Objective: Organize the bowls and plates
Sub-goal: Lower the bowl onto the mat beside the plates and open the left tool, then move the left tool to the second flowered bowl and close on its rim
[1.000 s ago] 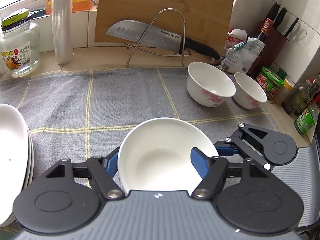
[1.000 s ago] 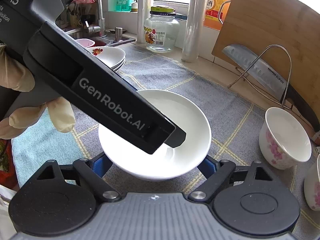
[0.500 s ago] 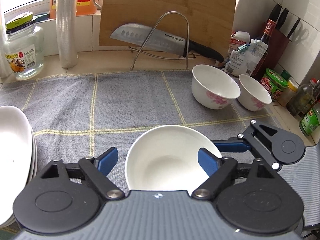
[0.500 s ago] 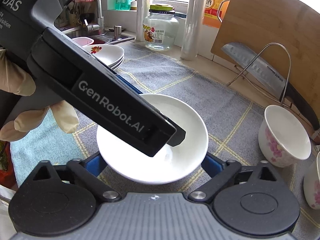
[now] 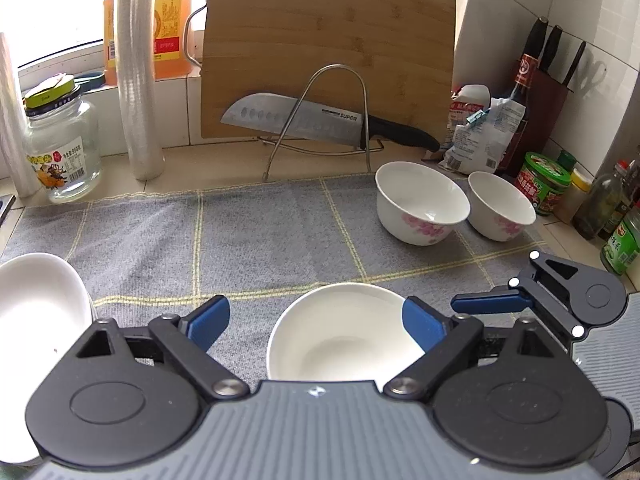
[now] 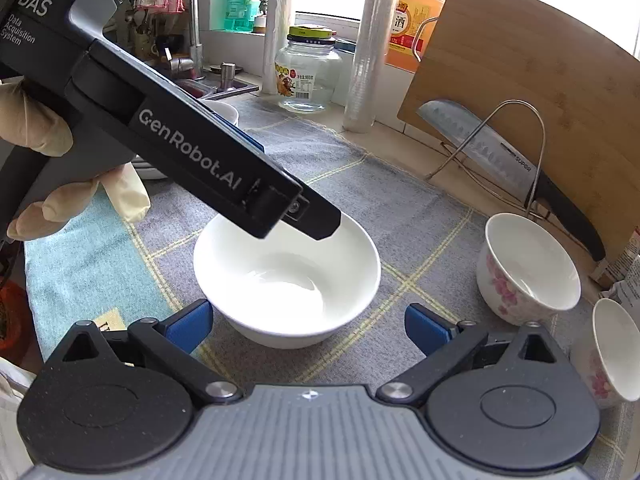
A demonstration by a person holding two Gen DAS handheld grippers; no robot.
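Observation:
A plain white bowl (image 5: 344, 336) (image 6: 288, 276) sits on the grey checked cloth (image 5: 260, 232). My left gripper (image 5: 318, 320) is open just above and behind it, its blue pads clear of the rim. My right gripper (image 6: 308, 326) is open too, pads apart on either side of the bowl's near wall. The left gripper's black body (image 6: 180, 144) hangs over the bowl in the right wrist view. Two floral bowls (image 5: 420, 208) (image 5: 500, 208) stand at the right. A stack of white plates (image 5: 36, 320) lies at the left.
A knife on a wire rack (image 5: 320, 124) leans against a bamboo cutting board (image 5: 328, 48) at the back. A glass jar (image 5: 60, 148), film rolls and an oil bottle stand back left; sauce bottles and a knife block (image 5: 548, 100) back right. The sink (image 6: 200, 80) lies far left.
Both grippers opened wider and pulled back from the white bowl, which now rests on the cloth. The left gripper rose, so more of the counter shows.

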